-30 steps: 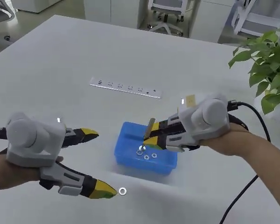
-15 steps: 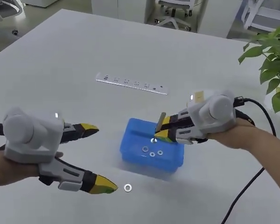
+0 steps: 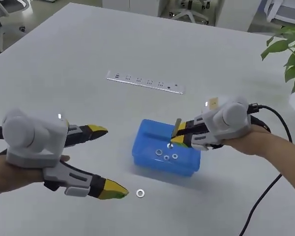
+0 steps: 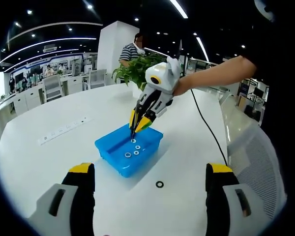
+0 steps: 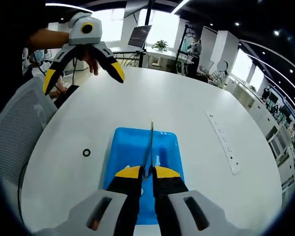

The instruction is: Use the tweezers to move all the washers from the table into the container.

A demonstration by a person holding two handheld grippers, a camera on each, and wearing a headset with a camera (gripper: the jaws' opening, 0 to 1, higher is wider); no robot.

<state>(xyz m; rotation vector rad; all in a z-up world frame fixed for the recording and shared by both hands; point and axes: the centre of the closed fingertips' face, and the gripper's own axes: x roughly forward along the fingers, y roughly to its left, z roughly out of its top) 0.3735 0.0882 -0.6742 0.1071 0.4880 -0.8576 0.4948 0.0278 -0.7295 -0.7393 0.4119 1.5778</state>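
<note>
left gripper (image 3: 115,161), right gripper (image 3: 175,140): grey bodies | yellow-tipped black jaws | black cable (image 3: 261,106)

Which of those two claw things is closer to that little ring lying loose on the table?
Left. The left gripper hangs open right beside the washer; the right gripper holds tweezers over the blue container.

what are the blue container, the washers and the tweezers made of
The container is likely plastic: glossy, evenly bright blue walls with rounded corners. The loose washer on the table looks like metal: a pale, silvery ring. The tweezers seem metal: a thin, flat grey strip, finish too small to judge.
</note>
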